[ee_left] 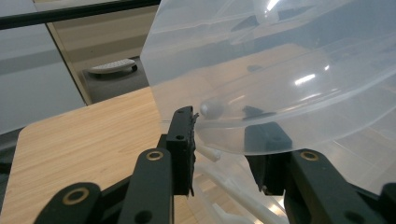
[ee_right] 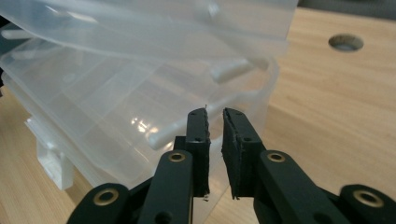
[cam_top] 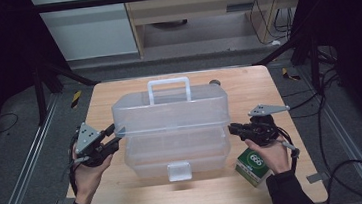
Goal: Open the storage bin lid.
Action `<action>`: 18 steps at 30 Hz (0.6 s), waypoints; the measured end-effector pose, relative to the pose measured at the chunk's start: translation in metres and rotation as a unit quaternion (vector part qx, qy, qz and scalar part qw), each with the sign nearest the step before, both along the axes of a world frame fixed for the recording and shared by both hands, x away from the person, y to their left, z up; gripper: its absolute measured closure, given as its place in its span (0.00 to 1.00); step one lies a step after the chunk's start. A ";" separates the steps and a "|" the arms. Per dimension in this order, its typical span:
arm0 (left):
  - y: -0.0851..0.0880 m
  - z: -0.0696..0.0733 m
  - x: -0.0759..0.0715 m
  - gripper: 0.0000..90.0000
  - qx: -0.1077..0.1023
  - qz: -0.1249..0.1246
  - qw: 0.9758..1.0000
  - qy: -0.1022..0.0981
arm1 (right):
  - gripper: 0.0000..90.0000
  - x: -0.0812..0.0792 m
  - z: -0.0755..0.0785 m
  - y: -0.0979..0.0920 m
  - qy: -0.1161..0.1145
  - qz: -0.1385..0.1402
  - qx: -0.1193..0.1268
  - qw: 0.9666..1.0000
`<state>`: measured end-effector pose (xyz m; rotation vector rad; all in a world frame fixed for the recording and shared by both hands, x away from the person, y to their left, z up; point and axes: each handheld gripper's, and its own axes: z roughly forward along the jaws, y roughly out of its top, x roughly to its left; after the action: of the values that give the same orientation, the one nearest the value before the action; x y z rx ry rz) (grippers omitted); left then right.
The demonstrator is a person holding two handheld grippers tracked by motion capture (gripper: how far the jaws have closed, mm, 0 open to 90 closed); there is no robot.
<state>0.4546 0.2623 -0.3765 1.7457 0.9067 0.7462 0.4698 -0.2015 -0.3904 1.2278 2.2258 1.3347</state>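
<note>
**Clear box, lid up, a claw at each end**

Box (cam_top: 174, 132): translucent plastic, rectangular, rounded corners. Lid (cam_top: 170, 110) is raised off the base, with a white carry handle (cam_top: 168, 89) standing on top at the far side. White latch tab (cam_top: 179, 171) sits mid front wall, facing the person. Ribs or dividers show through the walls in the right claw view.

Orientation: long axis runs straight from one claw to the other, across the desk (cam_top: 247, 83); latch side near, handle side far.

Left claw (cam_top: 113, 136): at the box's left end, jaws partly open with the lid's rounded corner rim (ee_left: 233, 135) between them. One pad sits against the rim; can't tell if the other presses, so a grip isn't confirmed.

Right claw (cam_top: 234, 128): at the box's right end, tips just beside the wall, jaws nearly closed with a thin gap and nothing between them.

Green-white carton (cam_top: 252, 168) lies just behind the right claw, under that hand.
</note>
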 end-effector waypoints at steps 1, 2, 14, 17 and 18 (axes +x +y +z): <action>0.000 0.000 0.000 0.70 0.000 0.000 1.000 0.000 | 0.88 0.001 -0.002 0.001 0.006 0.001 -0.007 1.000; 0.000 0.000 0.000 0.70 -0.001 0.000 1.000 0.000 | 0.87 0.002 -0.004 0.003 0.009 0.000 -0.016 1.000; 0.000 0.000 0.001 0.71 -0.004 0.002 1.000 0.001 | 0.87 0.007 -0.016 0.012 0.044 0.010 -0.030 0.999; 0.000 0.002 0.001 0.71 -0.005 0.004 1.000 0.000 | 0.87 0.009 -0.020 0.011 0.051 0.010 -0.025 0.998; 0.000 0.002 0.001 0.71 -0.005 0.005 1.000 -0.001 | 0.87 0.009 -0.019 0.012 0.056 0.010 -0.025 0.998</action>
<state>0.4560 0.2619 -0.3745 1.7334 0.9170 0.7492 0.4786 -0.1899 -0.4097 1.2950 2.3377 1.2372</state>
